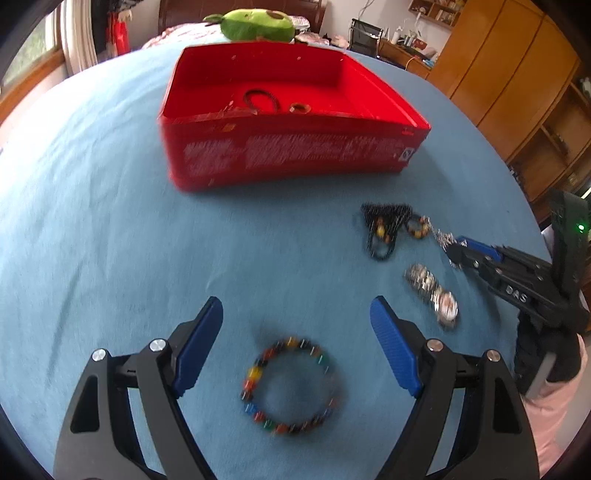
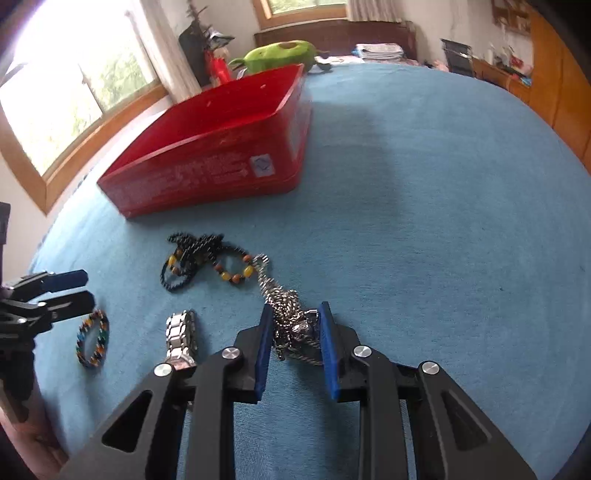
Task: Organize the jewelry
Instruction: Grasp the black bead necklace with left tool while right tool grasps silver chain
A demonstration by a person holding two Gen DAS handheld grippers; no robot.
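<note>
A red box (image 1: 291, 155) stands open on the blue cloth, with a dark hair band (image 1: 260, 99) and a small ring (image 1: 299, 108) inside; the box also shows in the right wrist view (image 2: 207, 173). My left gripper (image 1: 295, 317) is open above a multicoloured bead bracelet (image 1: 291, 384). My right gripper (image 2: 295, 317) has its jaws around a silver chain necklace (image 2: 291, 321), nearly closed on it. A black bead string with an amber bead bracelet (image 2: 207, 262) and a silver watch (image 2: 181, 336) lie on the cloth between the grippers.
The blue cloth (image 2: 424, 221) stretches wide to the right of the box. A green plush toy (image 1: 255, 24) lies behind the box. Wooden cabinets (image 1: 517, 74) stand at the right, a window (image 2: 55, 92) at the left.
</note>
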